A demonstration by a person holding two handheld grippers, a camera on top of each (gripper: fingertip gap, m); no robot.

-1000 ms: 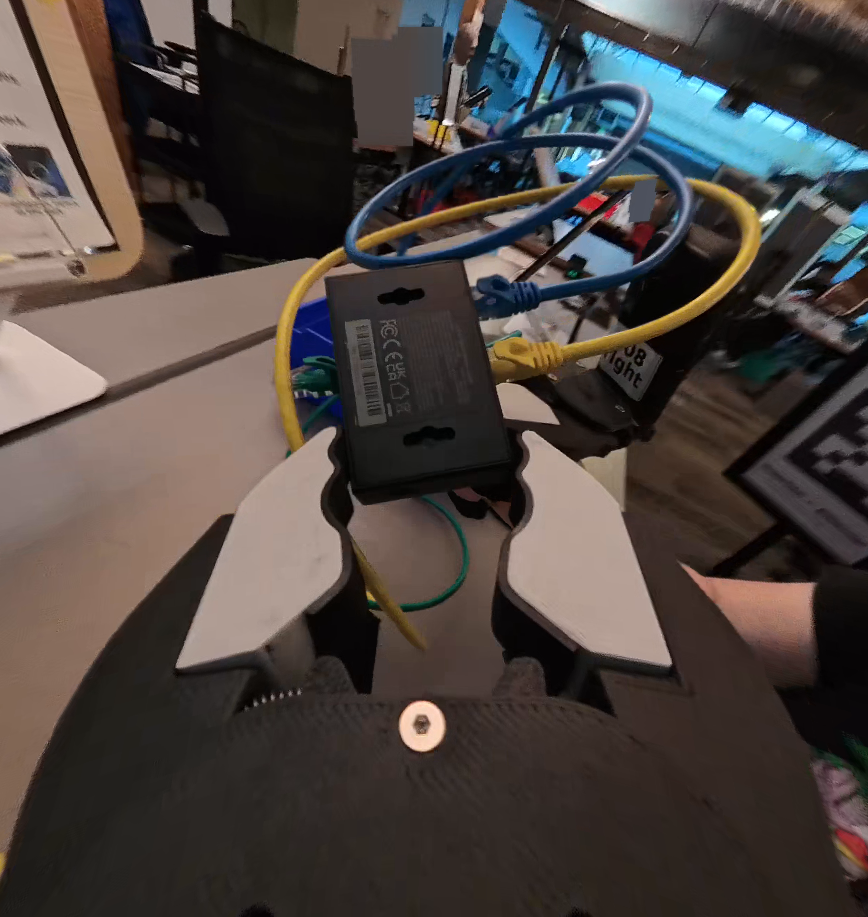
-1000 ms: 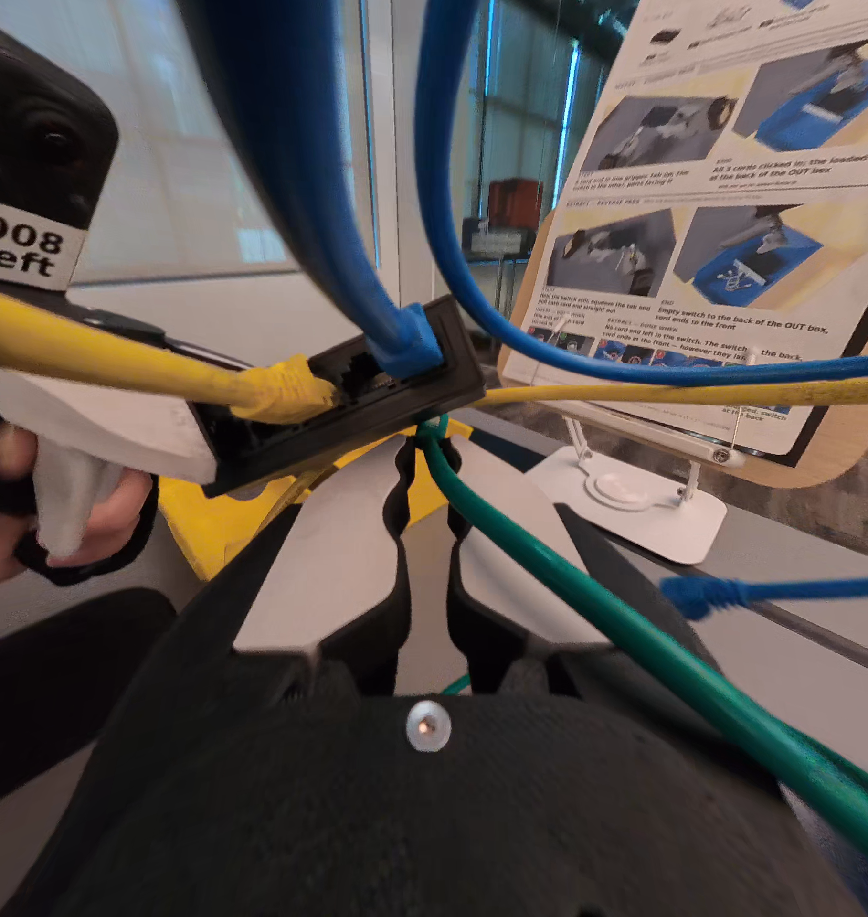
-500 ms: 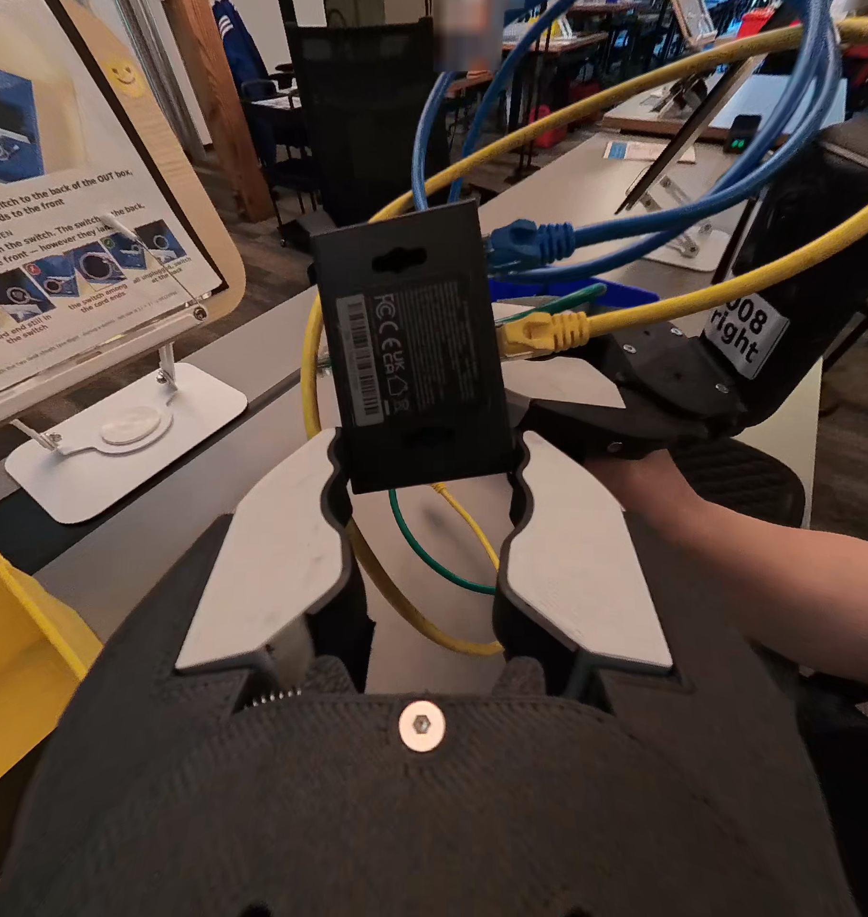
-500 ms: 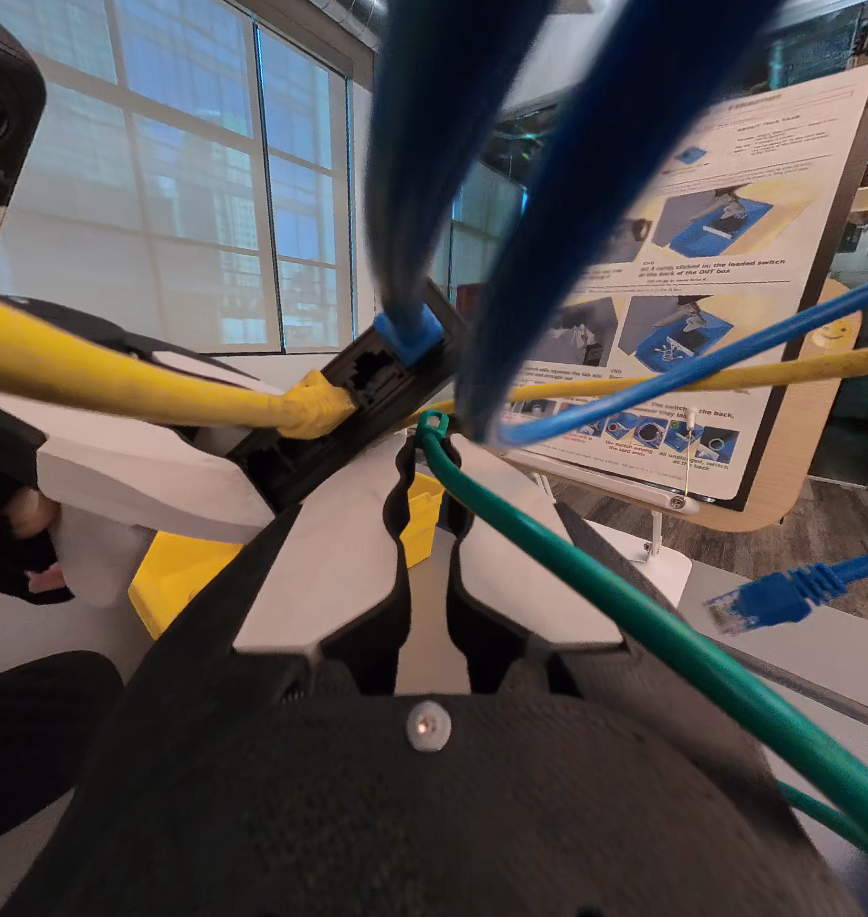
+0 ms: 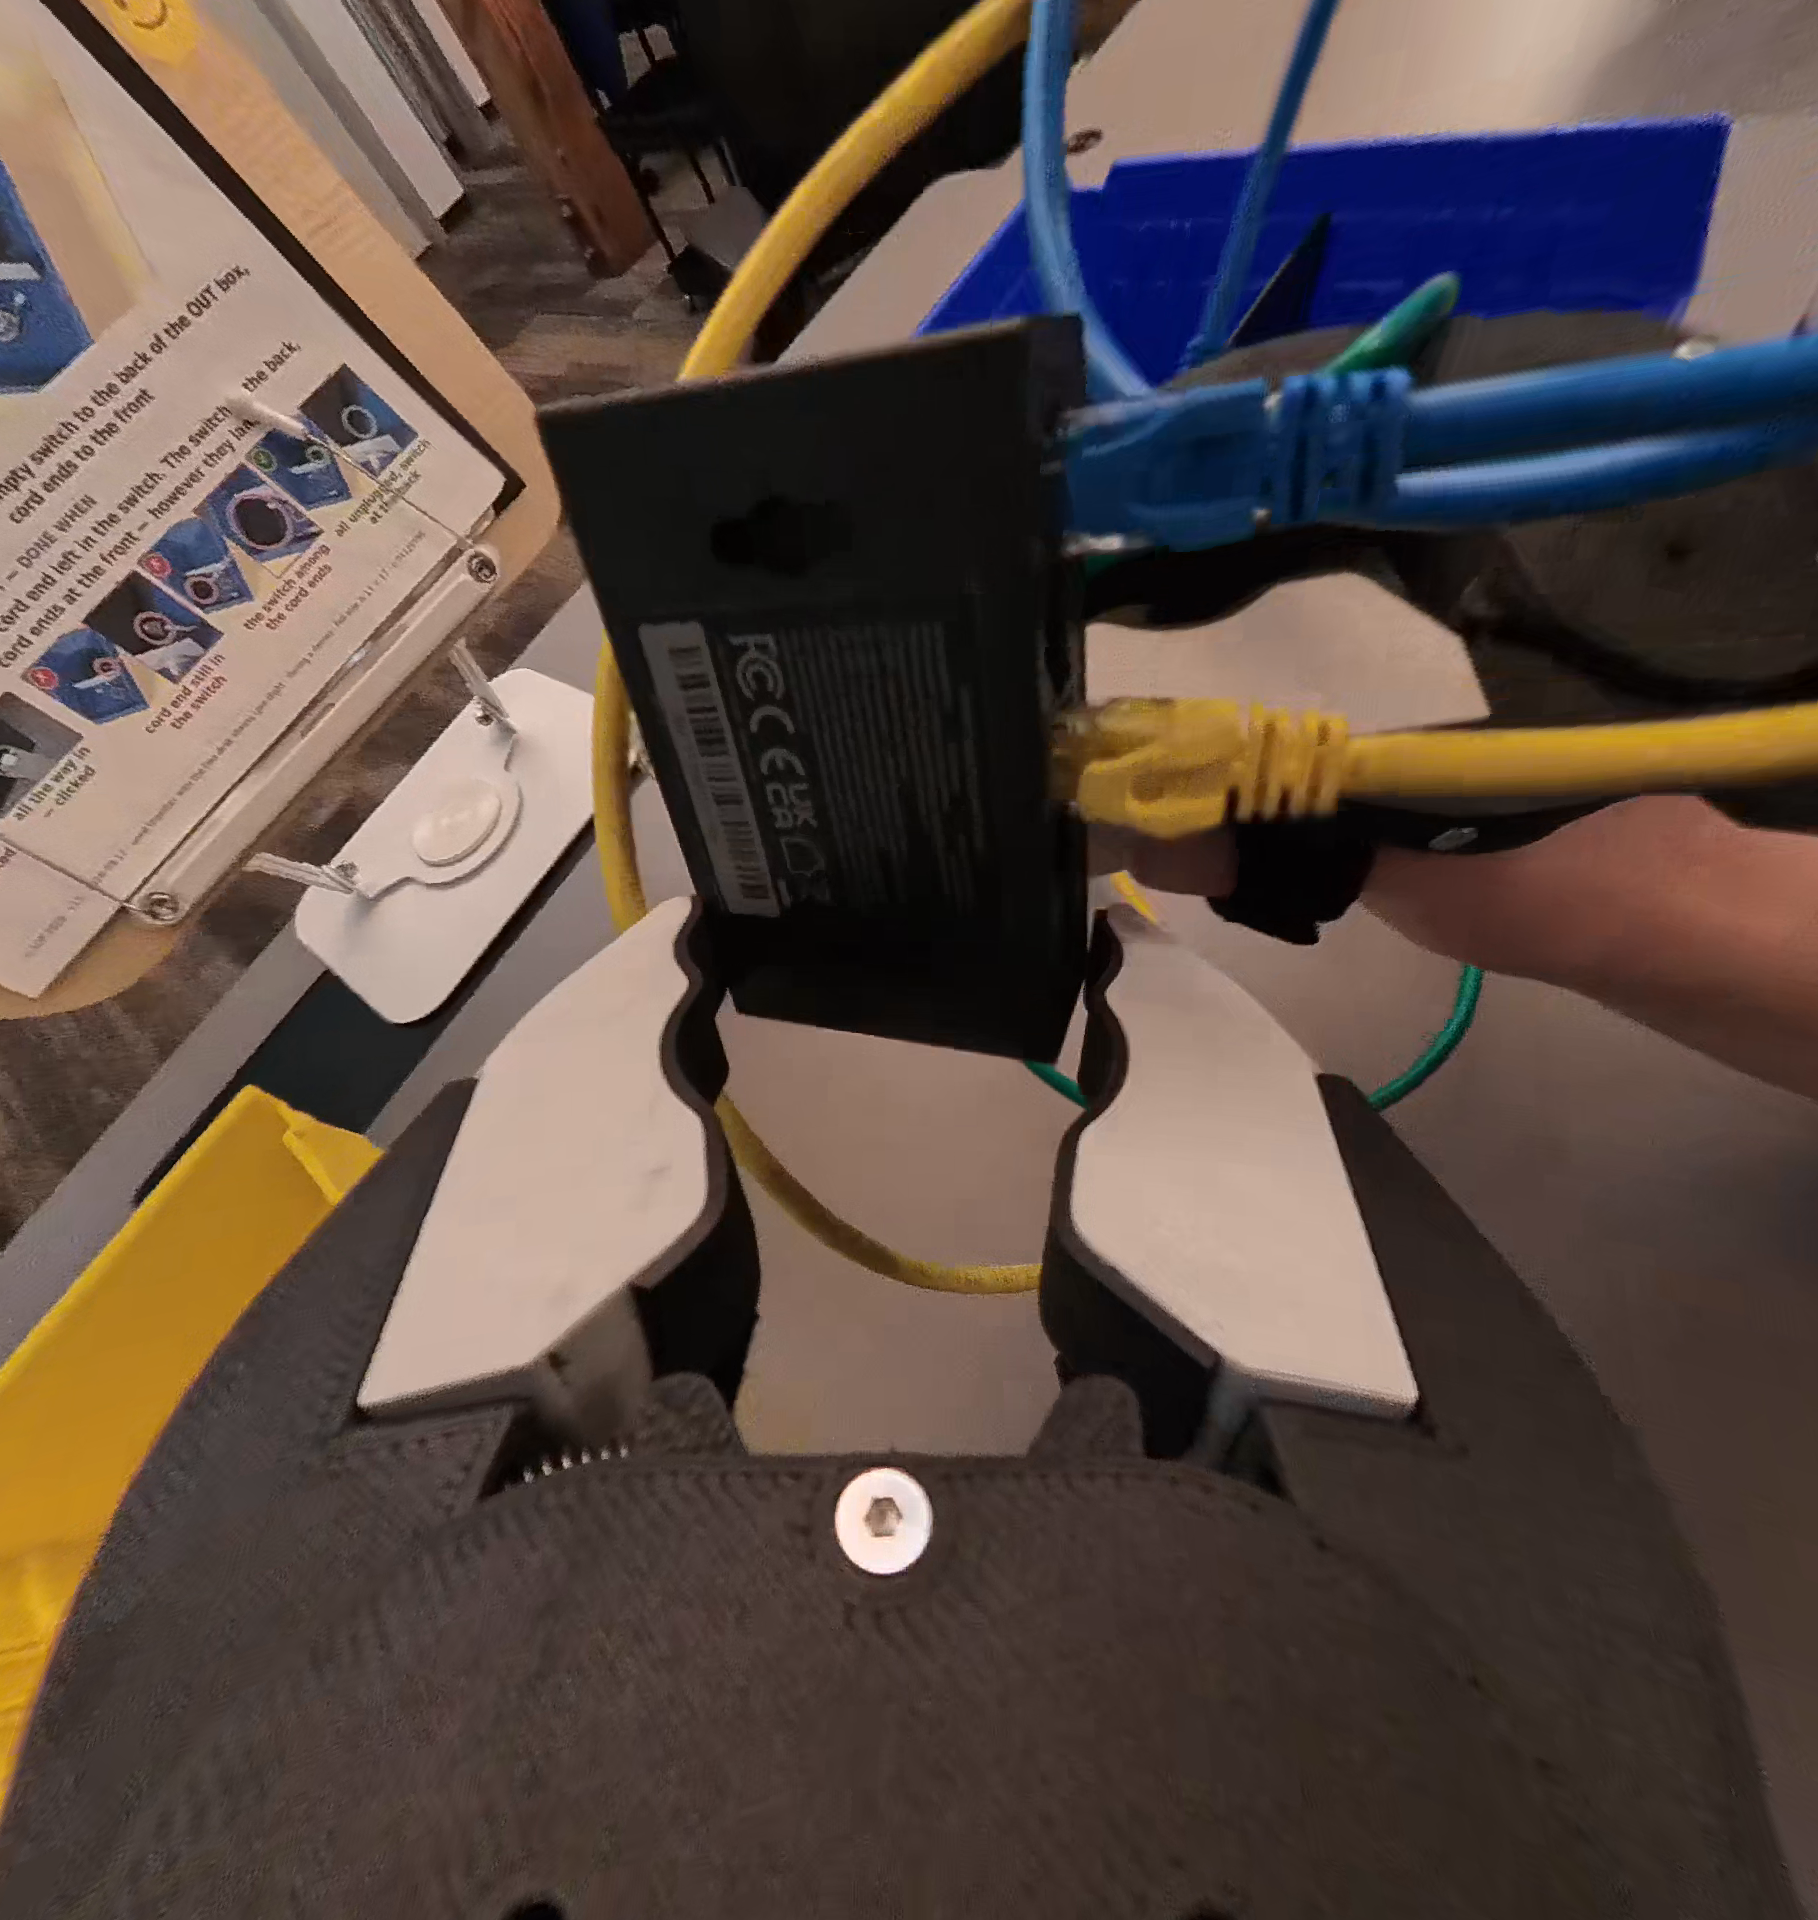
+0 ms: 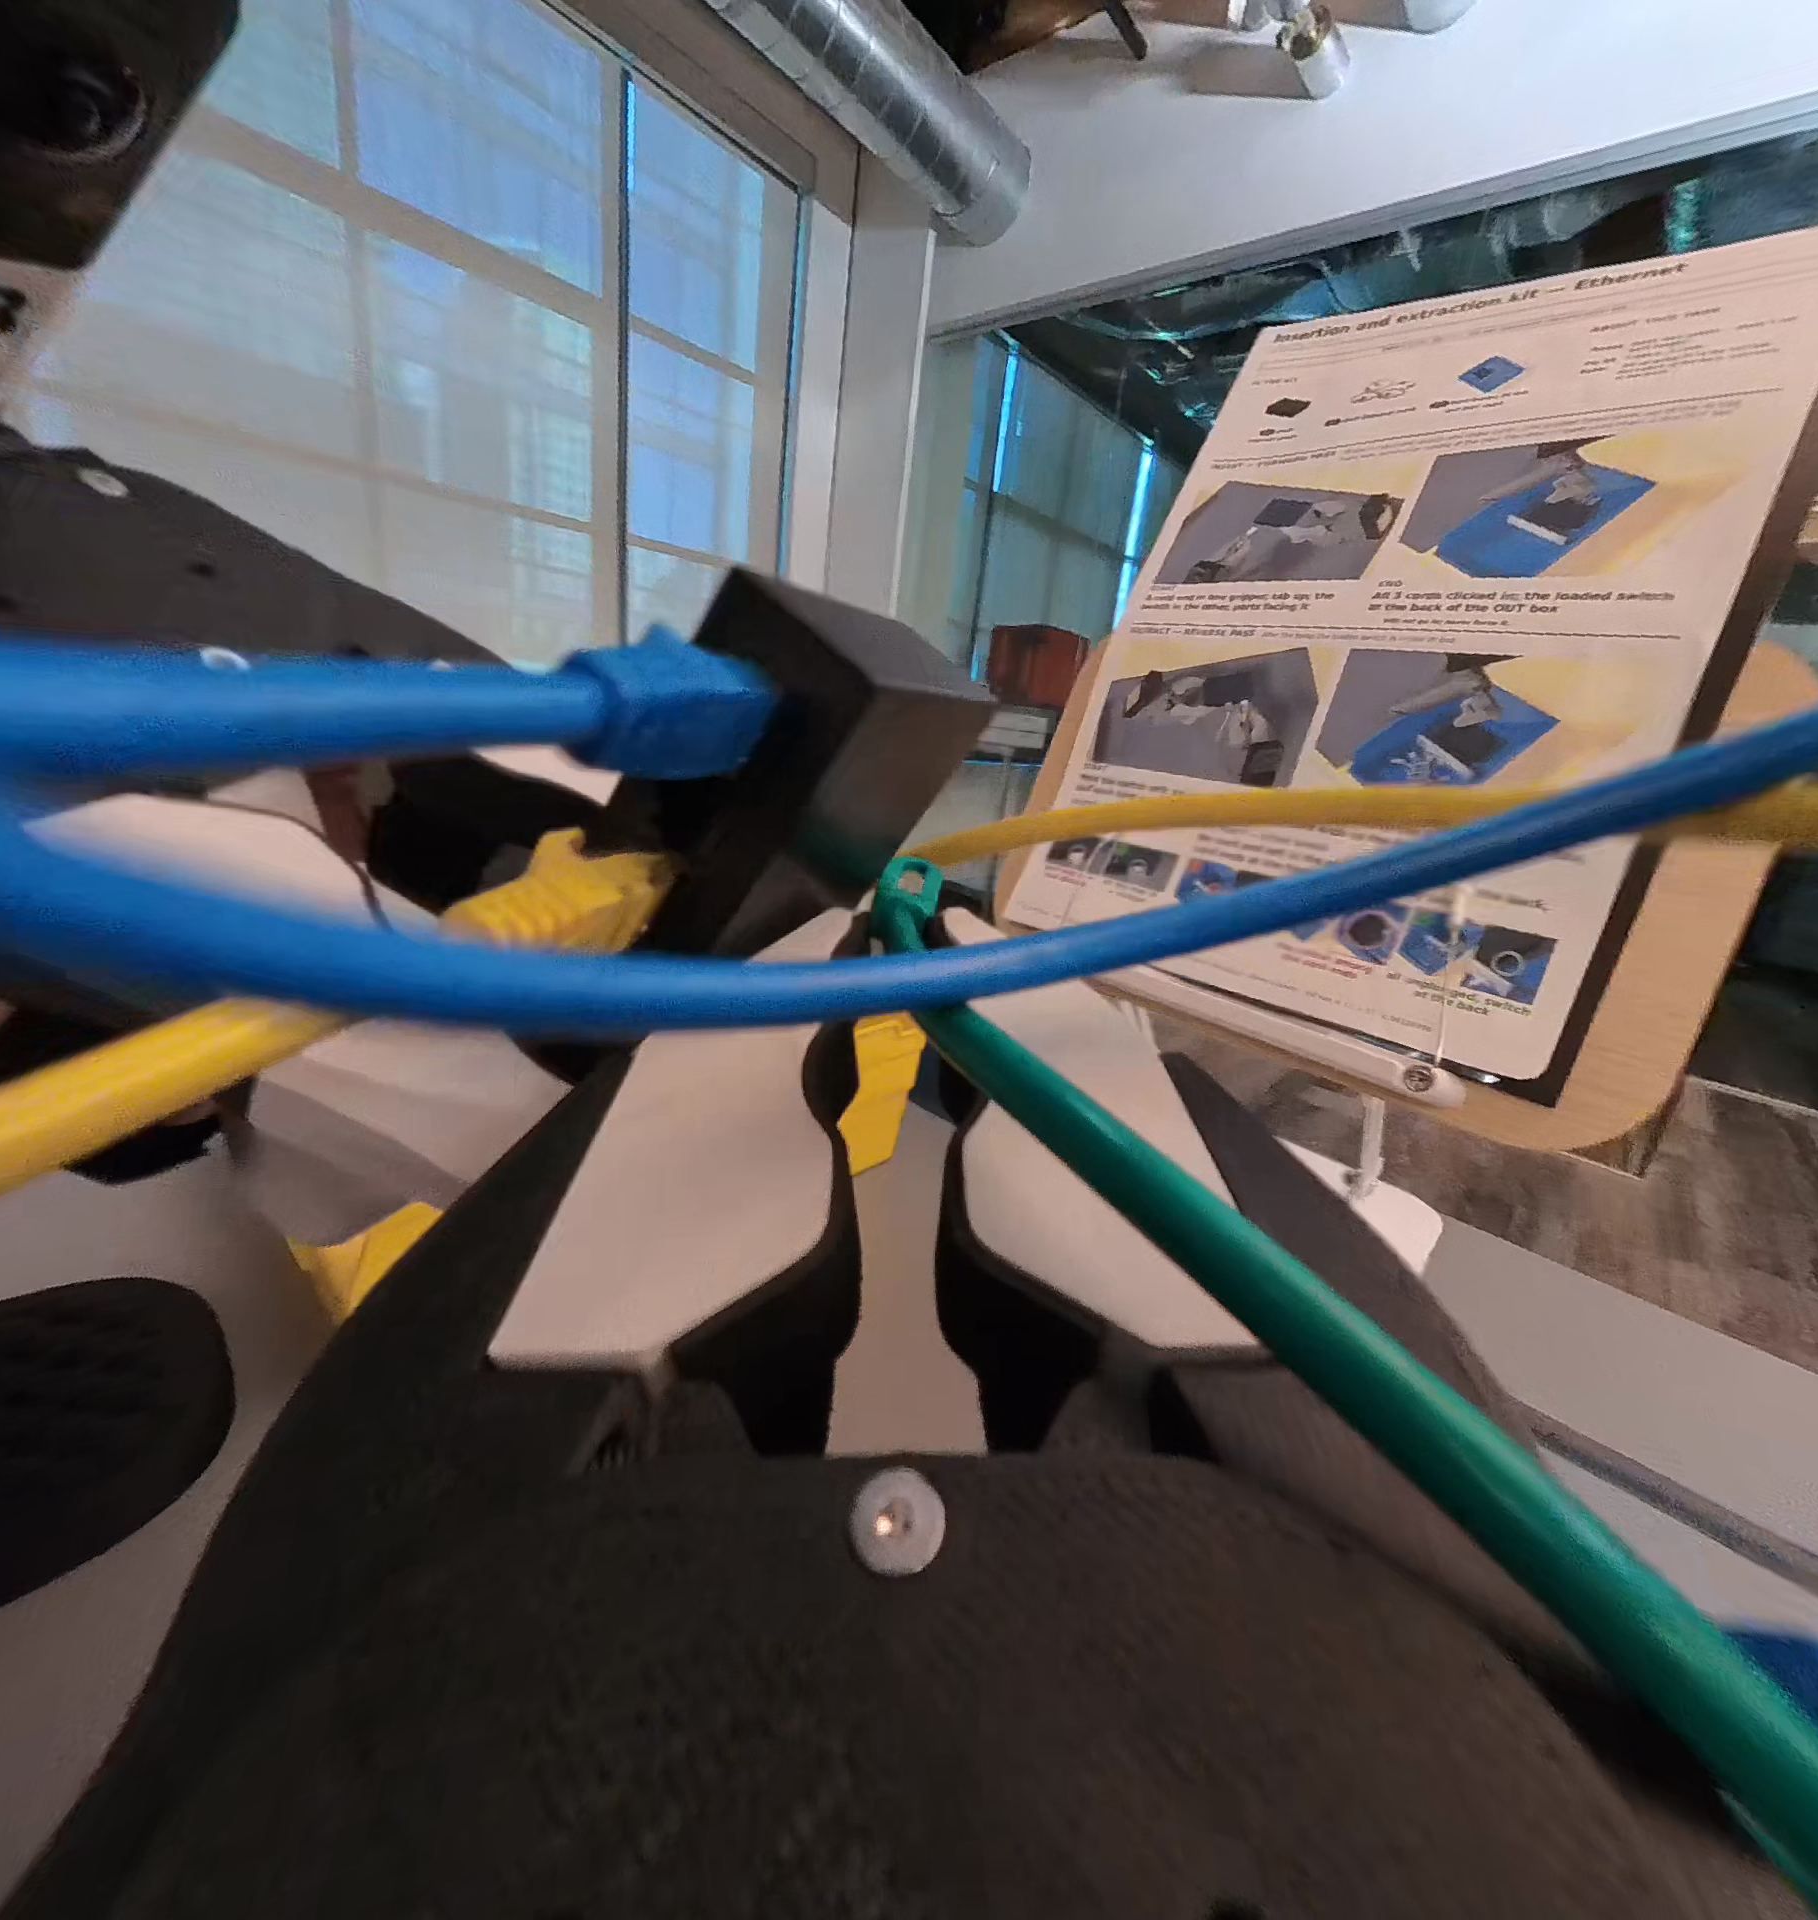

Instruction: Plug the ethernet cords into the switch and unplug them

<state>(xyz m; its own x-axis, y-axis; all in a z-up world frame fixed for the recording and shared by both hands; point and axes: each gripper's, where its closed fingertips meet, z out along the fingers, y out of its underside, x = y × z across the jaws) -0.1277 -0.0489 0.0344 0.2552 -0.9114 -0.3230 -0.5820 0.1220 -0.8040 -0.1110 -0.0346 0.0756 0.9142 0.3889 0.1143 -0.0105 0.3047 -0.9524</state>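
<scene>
**Switch held, green plug at the ports**

Your left gripper (image 5: 900, 966) clamps the black switch (image 5: 853, 675) by its near end; blue plug (image 5: 1175, 473) and yellow plug (image 5: 1165, 769) sit in its right side. Your right gripper (image 6: 900, 935) pinches the green cord (image 6: 1248, 1257), its tip seemingly just short of the ports.

The switch (image 5: 853, 727) was matte black with a pale grey barcode strip. Blue (image 5: 1227, 468), yellow (image 5: 1196, 769) and green (image 6: 1300, 1299) cords each had matching plugs. The left hand-held gripper (image 5: 900, 966) had white fingers (image 5: 572, 1164) edged in black. One bin (image 5: 1404, 229) was blue, another (image 5: 105, 1351) yellow, on a grey desk (image 5: 1559, 1299).
</scene>
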